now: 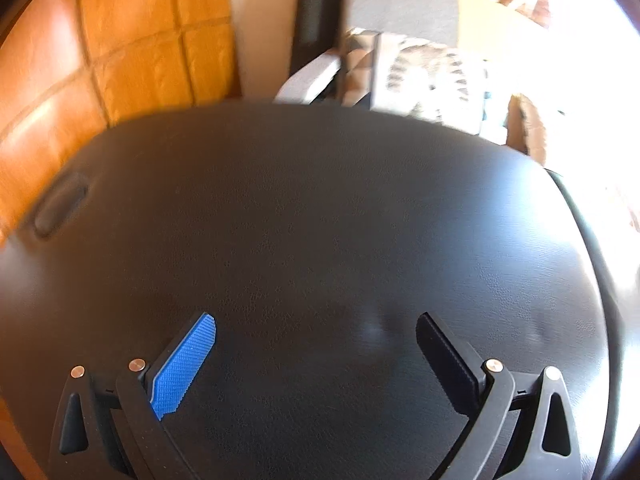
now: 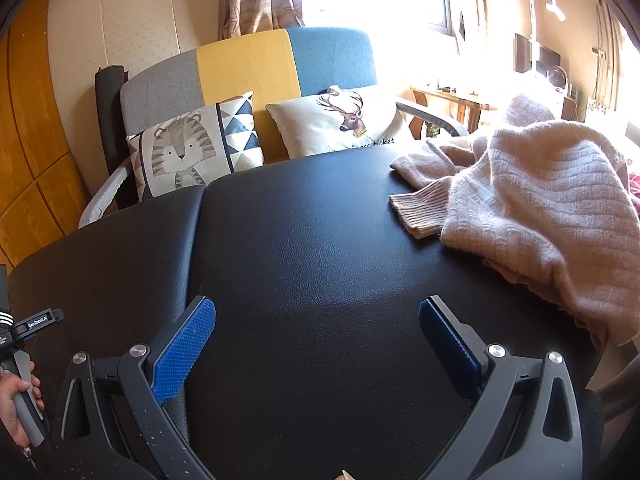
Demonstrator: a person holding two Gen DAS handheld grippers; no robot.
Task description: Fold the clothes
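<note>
Left wrist view: left gripper (image 1: 316, 336) tilted steeply down over the black table (image 1: 320, 208), fingers spread wide, nothing between them, pads clear of the surface. Picture blurred; no clothing visible here.

Right wrist view: right gripper (image 2: 318, 320) angled down more shallowly over the same table (image 2: 304, 240), jaws wide apart and empty. Pink sweater (image 2: 536, 200) lies crumpled at the table's far right, one cuff (image 2: 416, 212) pointing toward centre, well apart from the fingers. A hand (image 2: 18, 404) grips a handle at lower left. Sofa (image 2: 248, 64) with two pillows behind the table.
</note>
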